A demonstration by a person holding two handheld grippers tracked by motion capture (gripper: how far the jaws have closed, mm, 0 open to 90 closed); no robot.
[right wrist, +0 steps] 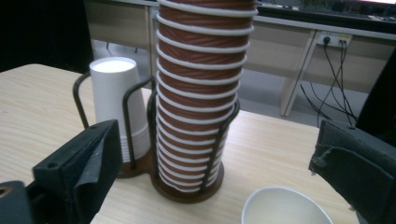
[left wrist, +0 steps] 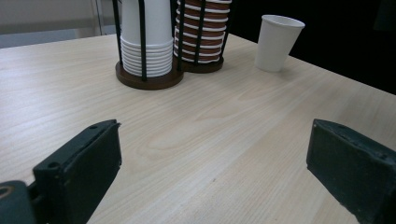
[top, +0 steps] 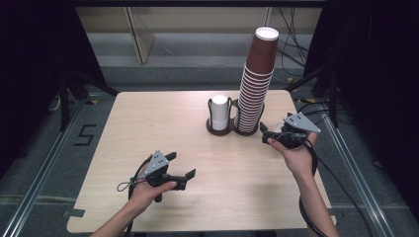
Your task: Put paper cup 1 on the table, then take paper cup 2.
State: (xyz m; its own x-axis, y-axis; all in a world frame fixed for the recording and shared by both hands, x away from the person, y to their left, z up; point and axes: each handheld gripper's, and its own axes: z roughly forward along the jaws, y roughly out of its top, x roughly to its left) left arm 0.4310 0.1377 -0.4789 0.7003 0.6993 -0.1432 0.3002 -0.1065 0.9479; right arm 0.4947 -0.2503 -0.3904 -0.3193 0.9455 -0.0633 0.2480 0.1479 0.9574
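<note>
A single white paper cup point(left wrist: 278, 42) stands upright on the table to the right of the cup holder; its rim point(right wrist: 282, 205) shows low down between my right gripper's jaws. My right gripper point(top: 265, 134) hovers over that cup, open, with its jaws wide and clear of the rim, facing the tall brown cup stack point(top: 254, 89). My left gripper point(top: 182, 164) is held low over the near left of the table, open with nothing between its jaws point(left wrist: 212, 154). It points toward the holder.
A dark wire holder point(top: 217, 131) at the table's far middle holds a short stack of white cups point(top: 220, 113) beside the tall brown stack. The light wooden table point(top: 163, 118) ends close behind the holder and just right of my right hand.
</note>
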